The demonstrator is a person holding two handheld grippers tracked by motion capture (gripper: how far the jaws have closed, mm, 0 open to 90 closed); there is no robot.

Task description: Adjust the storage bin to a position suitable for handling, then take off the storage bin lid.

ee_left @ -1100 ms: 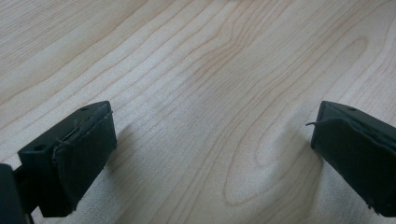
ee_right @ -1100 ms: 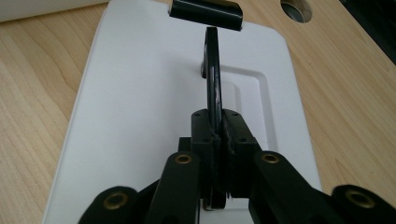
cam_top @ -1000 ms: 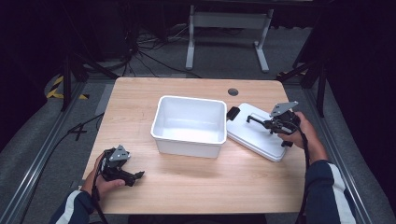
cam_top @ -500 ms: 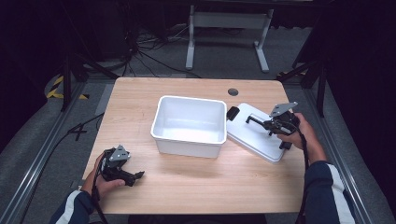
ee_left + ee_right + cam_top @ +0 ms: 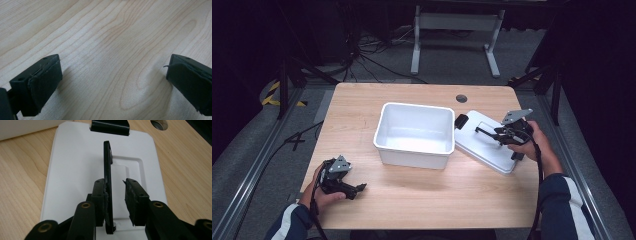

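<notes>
The left gripper (image 5: 357,188) rests low on the table (image 5: 412,200), jaws spread wide over bare wood. A white bin (image 5: 414,132) sits mid-table. Right of it lies the lid (image 5: 484,145); the right gripper (image 5: 116,195), partly open, straddles its raised black handle (image 5: 108,170), one pad touching it.

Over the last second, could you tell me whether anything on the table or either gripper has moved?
Nothing has visibly changed. The right gripper still sits over the white lid, its jaws astride the raised black handle with a gap on one side. The left gripper stays open above bare table, and the white bin has not shifted.
</notes>
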